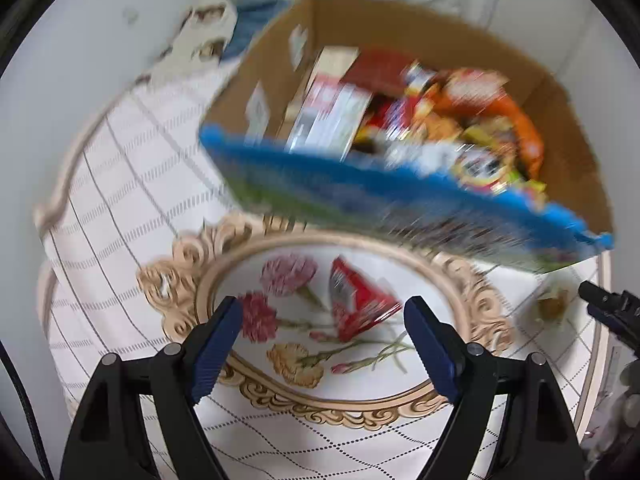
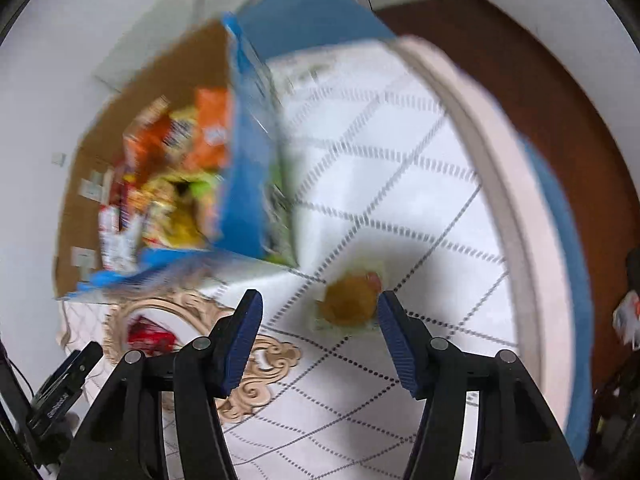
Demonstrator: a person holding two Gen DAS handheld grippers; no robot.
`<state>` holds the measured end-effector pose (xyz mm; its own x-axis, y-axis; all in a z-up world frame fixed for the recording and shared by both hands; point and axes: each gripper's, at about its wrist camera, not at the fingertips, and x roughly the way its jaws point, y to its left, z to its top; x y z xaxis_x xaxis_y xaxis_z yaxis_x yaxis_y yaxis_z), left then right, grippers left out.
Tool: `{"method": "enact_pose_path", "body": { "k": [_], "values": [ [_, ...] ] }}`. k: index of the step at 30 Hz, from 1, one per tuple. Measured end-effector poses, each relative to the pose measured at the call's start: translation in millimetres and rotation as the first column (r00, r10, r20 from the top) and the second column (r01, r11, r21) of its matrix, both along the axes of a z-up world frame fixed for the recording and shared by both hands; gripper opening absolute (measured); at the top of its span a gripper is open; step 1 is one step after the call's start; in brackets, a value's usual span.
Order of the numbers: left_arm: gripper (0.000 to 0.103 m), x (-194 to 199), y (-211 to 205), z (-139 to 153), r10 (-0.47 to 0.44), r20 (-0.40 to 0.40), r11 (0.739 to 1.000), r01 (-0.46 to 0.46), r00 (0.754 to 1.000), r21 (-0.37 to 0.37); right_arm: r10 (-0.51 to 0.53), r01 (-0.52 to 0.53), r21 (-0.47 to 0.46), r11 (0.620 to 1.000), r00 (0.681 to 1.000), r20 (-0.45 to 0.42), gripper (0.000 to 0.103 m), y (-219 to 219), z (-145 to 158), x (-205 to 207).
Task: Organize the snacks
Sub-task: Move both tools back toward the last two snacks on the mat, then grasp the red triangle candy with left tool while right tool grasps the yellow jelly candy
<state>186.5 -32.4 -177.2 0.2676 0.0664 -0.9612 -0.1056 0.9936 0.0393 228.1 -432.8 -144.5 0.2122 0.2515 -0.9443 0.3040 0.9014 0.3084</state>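
Note:
A cardboard box (image 1: 420, 36) with blue printed sides, full of mixed snack packs, stands at the back of the table; it also shows in the right wrist view (image 2: 132, 92). A red snack packet (image 1: 358, 300) lies on the flower medallion, just ahead of my open, empty left gripper (image 1: 322, 312). It shows small in the right wrist view (image 2: 150, 334). A clear-wrapped yellow-brown pastry (image 2: 350, 300) lies on the cloth between the tips of my open, empty right gripper (image 2: 318, 306). The pastry also shows in the left wrist view (image 1: 554, 306). Both views are blurred.
The round table (image 2: 516, 184) has a white cloth with a dotted diamond pattern and a gold-framed flower medallion (image 1: 288, 344). A white wall stands behind. Dark brown floor (image 2: 540, 80) lies beyond the right edge. The right gripper's tip (image 1: 612, 308) shows in the left wrist view.

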Motion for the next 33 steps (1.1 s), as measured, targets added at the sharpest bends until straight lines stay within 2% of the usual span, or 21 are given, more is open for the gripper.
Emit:
{"method": "enact_pose_path", "body": {
  "k": [5, 7, 8, 12, 16, 18, 25, 26, 27, 29, 33],
  "values": [
    [0.082, -3, 14, -24, 0.025, -0.064, 0.999, -0.027, 0.998, -0.02, 0.006, -0.008, -0.035, 0.999, 0.998, -0.06, 0.062, 10, -49, 7],
    [0.082, -2, 15, -33, 0.01, -0.091, 1.0, -0.012, 0.996, -0.021, 0.01, -0.014, -0.061, 0.998, 0.998, -0.068, 0.053, 14, -58, 10],
    [0.082, -1, 14, -38, 0.001, -0.108, 1.0, -0.004, 0.994, -0.023, 0.029, -0.035, -0.081, 0.996, 0.997, -0.076, 0.053, 18, -62, 11],
    [0.082, 5, 15, -54, -0.004, -0.158, 0.998, -0.005, 0.987, -0.056, 0.085, -0.094, -0.12, 0.988, 0.993, -0.076, 0.052, 32, -65, 8],
    [0.082, 11, 17, -65, 0.016, -0.198, 0.989, -0.045, 0.98, -0.142, 0.117, -0.124, -0.079, 0.989, 0.989, -0.085, 0.044, 46, -65, -9],
    [0.082, 13, 19, -71, 0.023, -0.211, 0.981, -0.062, 0.977, -0.182, 0.127, -0.132, -0.058, 0.99, 0.988, -0.091, 0.044, 54, -66, -17],
    [0.082, 25, 18, -85, 0.028, -0.216, 0.974, -0.075, 0.976, -0.214, 0.173, -0.176, -0.012, 0.984, 0.978, -0.114, 0.044, 86, -74, -41],
    [0.076, 25, 18, -85, 0.027, -0.199, 0.975, -0.07, 0.98, -0.211, 0.18, -0.182, -0.01, 0.983, 0.977, -0.116, 0.044, 89, -78, -42],
    [0.06, 25, 17, -85, 0.022, -0.188, 0.979, -0.059, 0.982, -0.195, 0.184, -0.186, -0.008, 0.983, 0.976, -0.119, 0.044, 91, -79, -44],
    [0.043, 27, 14, -88, -0.006, -0.184, 0.981, -0.03, 0.983, -0.19, 0.193, -0.195, -0.001, 0.981, 0.973, -0.128, 0.044, 105, -71, -46],
    [0.04, 14, 9, -88, -0.057, -0.179, 0.987, 0.029, 0.982, -0.155, 0.186, -0.187, 0.003, 0.982, 0.971, -0.151, 0.046, 111, -77, -47]
  ]
}}
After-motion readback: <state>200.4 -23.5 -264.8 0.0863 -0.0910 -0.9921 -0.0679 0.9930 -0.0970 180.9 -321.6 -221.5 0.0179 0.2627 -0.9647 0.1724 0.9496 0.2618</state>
